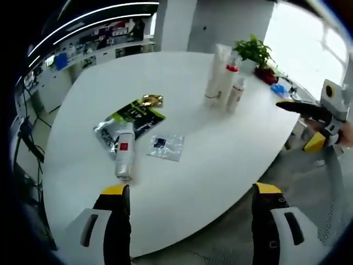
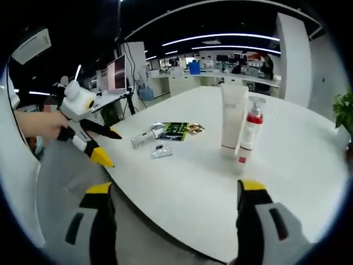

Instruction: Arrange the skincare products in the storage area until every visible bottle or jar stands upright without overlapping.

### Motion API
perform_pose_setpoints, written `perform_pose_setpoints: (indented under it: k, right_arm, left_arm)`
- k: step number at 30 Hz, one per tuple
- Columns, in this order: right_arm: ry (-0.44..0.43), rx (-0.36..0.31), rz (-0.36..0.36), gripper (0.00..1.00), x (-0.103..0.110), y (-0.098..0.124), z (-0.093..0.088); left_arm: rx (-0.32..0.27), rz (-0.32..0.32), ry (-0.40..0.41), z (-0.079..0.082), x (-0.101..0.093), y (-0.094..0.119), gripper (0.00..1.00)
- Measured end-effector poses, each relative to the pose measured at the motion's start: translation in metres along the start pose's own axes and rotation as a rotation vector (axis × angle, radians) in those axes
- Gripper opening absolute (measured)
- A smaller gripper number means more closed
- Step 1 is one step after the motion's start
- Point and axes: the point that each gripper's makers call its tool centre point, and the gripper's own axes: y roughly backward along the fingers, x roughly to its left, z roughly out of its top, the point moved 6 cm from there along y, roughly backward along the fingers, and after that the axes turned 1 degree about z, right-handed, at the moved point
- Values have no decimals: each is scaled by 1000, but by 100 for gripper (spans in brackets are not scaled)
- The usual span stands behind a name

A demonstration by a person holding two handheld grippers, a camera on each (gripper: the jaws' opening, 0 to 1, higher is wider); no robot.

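Meanwhile we are leaving the white red-labelled bottle [image 1: 124, 157] lying at centre-left, three containers [image 1: 223, 77] standing; both grippers [image 1: 190, 199] [image 2: 174, 196] gaping empty.

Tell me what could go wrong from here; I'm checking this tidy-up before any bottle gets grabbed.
The lying bottle rests partly on the dark sachet, so the left gripper, open and short of it, may roll it or drag the sachet. The upright tube and red-collared bottle stand close together; setting another beside them could topple one.
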Motion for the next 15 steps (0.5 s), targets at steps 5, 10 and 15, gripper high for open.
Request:
perform_pose_setpoints:
  k: [5, 10, 15]
  right_arm:
    - [-12, 0, -1, 92, -1, 0, 0]
    - [-14, 5, 5, 92, -1, -1, -1]
    - [-24, 5, 0, 92, -3, -1, -1]
  left_arm:
    - [32, 32, 10, 6, 20, -8, 83]
    - [45, 60, 19, 14, 37, -16, 78]
    - [69, 78, 1, 22, 48, -26, 71]
